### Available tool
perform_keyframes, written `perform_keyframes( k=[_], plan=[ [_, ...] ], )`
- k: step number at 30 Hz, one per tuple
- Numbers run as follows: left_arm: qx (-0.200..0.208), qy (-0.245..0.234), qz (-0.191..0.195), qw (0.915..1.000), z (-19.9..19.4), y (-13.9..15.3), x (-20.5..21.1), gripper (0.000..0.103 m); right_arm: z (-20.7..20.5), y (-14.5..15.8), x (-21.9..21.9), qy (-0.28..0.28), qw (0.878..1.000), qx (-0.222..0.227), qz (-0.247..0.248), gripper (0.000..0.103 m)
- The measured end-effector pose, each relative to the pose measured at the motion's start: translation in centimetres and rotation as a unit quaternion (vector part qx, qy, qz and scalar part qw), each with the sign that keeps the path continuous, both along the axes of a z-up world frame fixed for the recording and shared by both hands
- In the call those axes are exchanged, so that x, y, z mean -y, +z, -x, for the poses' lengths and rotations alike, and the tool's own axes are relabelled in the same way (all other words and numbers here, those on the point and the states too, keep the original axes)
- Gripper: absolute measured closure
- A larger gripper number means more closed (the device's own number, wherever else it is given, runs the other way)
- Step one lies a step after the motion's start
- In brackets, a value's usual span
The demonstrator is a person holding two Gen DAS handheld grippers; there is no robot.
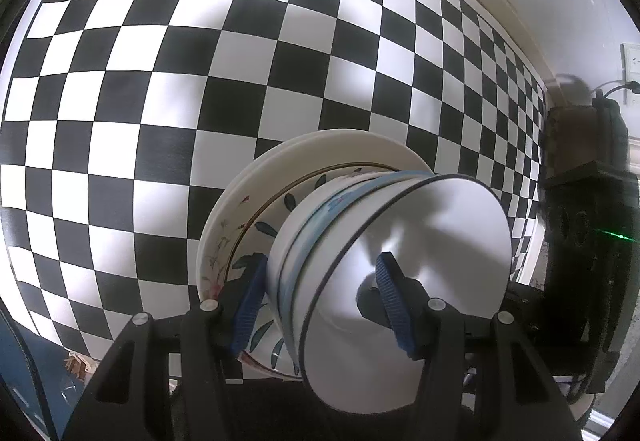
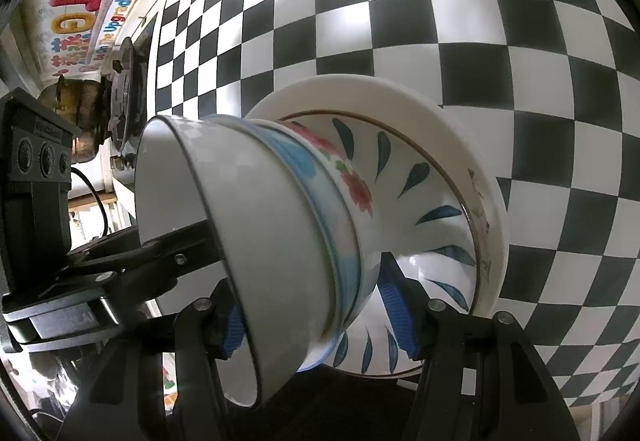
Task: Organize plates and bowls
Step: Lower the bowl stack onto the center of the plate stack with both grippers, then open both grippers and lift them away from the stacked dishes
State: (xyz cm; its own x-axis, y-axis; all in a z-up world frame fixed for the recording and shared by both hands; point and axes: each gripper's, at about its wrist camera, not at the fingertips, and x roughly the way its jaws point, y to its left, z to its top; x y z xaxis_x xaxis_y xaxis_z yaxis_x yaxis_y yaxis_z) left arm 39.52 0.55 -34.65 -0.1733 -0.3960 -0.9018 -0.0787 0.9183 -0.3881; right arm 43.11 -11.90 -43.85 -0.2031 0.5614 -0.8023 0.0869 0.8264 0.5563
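Note:
A stack of dishes sits on the checkered cloth (image 1: 160,81): a wide white plate (image 1: 344,145) underneath, a leaf-patterned plate (image 1: 272,217) on it, then nested bowls with a plain white bowl (image 1: 432,241) on top. My left gripper (image 1: 320,301) is shut on the nested bowls, one blue finger (image 1: 250,305) outside and one finger (image 1: 394,305) inside the top bowl. In the right wrist view my right gripper (image 2: 316,317) is shut on the same bowl stack (image 2: 280,225) from the other side, above the leaf plate (image 2: 432,201) and white plate (image 2: 360,89).
The right hand's gripper body (image 1: 592,225) shows at the right of the left wrist view; the left one (image 2: 40,177) shows at the left of the right wrist view. A gas burner (image 2: 124,97) and a pot (image 2: 76,109) stand beyond the cloth's edge, by a wall with colourful stickers (image 2: 84,5).

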Motion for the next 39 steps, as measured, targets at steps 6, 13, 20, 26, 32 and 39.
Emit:
perform_keyframes(
  k=[6,13,20,26,32,39],
  plan=[
    [0.002,0.003,0.0,1.0,0.2,0.1,-0.2,0.05,0.2,0.5,0.2,0.001,1.0,0.002,0.002,0.042],
    [0.007,0.001,-0.006,1.0,0.4,0.4,-0.2,0.05,0.5,1.0,0.6,-0.001,1.0,0.006,0.005,0.042],
    [0.026,-0.008,-0.049,0.9984,1.1,1.2,-0.5,0.05,1.1,1.8,1.5,-0.002,1.0,0.015,0.026,0.042],
    [0.068,-0.021,-0.104,0.992,2.2,3.2,-1.0,0.049,1.6,3.9,2.4,0.0,0.997,0.047,0.058,0.042],
    [0.117,-0.022,-0.133,0.9839,3.6,5.7,-1.5,0.045,2.8,7.7,2.5,0.018,0.989,0.1,0.11,0.041],
    [0.185,-0.004,-0.157,0.9701,5.3,8.8,-2.1,0.01,4.9,12.6,2.7,0.012,0.975,0.16,0.154,0.021]
  ],
)
